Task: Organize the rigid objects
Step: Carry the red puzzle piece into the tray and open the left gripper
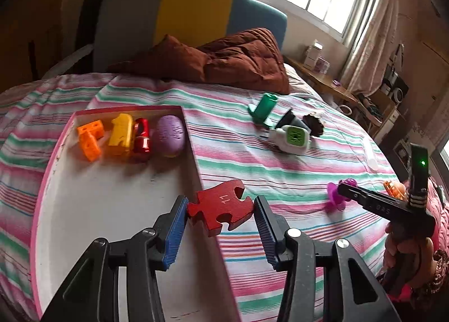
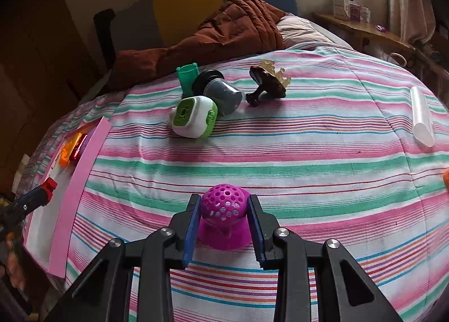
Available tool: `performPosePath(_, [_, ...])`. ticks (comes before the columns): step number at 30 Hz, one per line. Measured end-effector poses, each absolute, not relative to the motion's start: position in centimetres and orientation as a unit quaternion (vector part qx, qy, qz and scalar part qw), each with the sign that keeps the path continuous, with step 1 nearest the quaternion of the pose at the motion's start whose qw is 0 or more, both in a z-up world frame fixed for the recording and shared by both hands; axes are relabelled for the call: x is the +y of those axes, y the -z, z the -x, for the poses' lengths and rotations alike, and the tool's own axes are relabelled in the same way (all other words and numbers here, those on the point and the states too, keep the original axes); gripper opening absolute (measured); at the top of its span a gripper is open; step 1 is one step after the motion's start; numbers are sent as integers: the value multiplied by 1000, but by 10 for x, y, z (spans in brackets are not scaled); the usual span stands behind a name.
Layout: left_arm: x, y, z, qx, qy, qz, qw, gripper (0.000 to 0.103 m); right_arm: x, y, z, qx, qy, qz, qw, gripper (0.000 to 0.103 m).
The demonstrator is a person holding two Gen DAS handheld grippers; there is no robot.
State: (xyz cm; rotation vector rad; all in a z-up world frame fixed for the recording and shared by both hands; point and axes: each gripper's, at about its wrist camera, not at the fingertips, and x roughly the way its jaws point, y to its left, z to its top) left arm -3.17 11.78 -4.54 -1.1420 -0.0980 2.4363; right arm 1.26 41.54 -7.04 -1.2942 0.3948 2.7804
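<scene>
Loosely, puzzle piece point(image 1: 219, 211) between left claw point(image 1: 220, 226).

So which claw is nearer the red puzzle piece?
Left. The left claw brackets the red puzzle piece at the pink tray edge; the right claw is off across the bedspread, around the purple perforated toy.

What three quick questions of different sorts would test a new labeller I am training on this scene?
1. True or false: the red puzzle piece lies flat inside the tray.
2. Which item sits between the pads of the right hand-held gripper? A) green tube B) purple perforated ball C) white cylinder
3. Fill in: the number on the puzzle piece is ___.

Key: 1 false, it is between the fingers of the left hand-held gripper, over the tray's edge. 2 B, the purple ball. 3 eleven.
</scene>
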Motion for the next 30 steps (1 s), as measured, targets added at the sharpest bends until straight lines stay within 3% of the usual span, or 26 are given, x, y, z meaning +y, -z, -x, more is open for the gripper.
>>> performPosePath(9, [48, 69, 69, -95, -881, 447, 119, 49, 391, 55, -12, 117, -901, 418, -3, 33])
performPosePath(30, [19, 80, 119, -66, -890, 451, 36, 49, 322, 35, -18, 127, -905, 403, -49, 33])
